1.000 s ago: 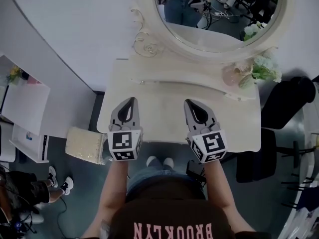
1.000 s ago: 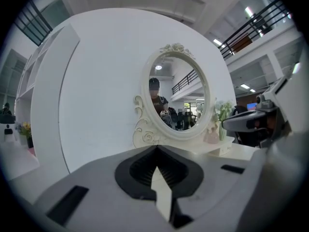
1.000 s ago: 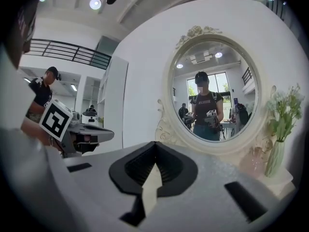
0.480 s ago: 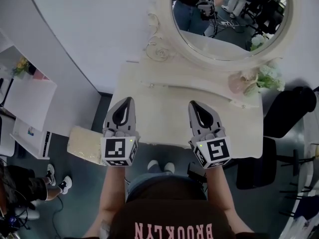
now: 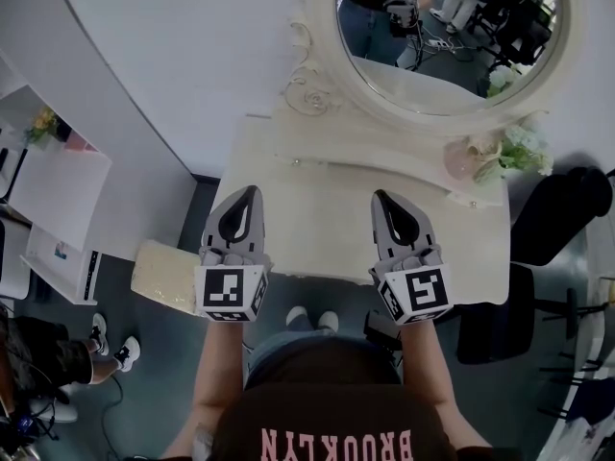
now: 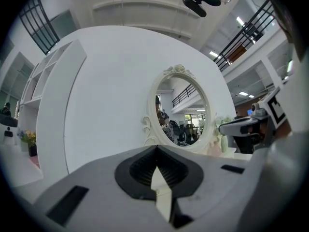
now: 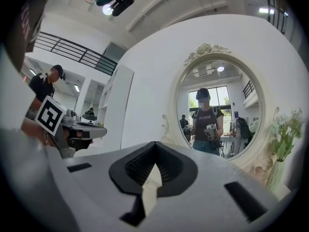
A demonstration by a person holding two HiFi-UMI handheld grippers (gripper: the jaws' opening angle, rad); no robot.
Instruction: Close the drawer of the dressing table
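The cream dressing table (image 5: 317, 214) stands against the wall under its oval mirror (image 5: 442, 36). Its drawer front is hidden beneath the table top in the head view. My left gripper (image 5: 253, 191) hovers over the front left of the top, shut with nothing in it. My right gripper (image 5: 381, 197) hovers over the front right, also shut and empty. In the left gripper view the left gripper (image 6: 155, 147) points level at the mirror (image 6: 181, 112), its jaws meeting at the tips. In the right gripper view the right gripper (image 7: 155, 143) likewise faces the mirror (image 7: 217, 115).
A pink vase (image 5: 460, 158) and white flowers (image 5: 509, 149) sit at the table's back right. A black chair (image 5: 553, 214) stands to the right. On the floor at left is a cream box (image 5: 165, 277), beside white shelving (image 5: 53, 195).
Both grippers have lifted slightly above the table's front edge and now hold still. Their jaws have stayed shut. The head view has shifted a little.
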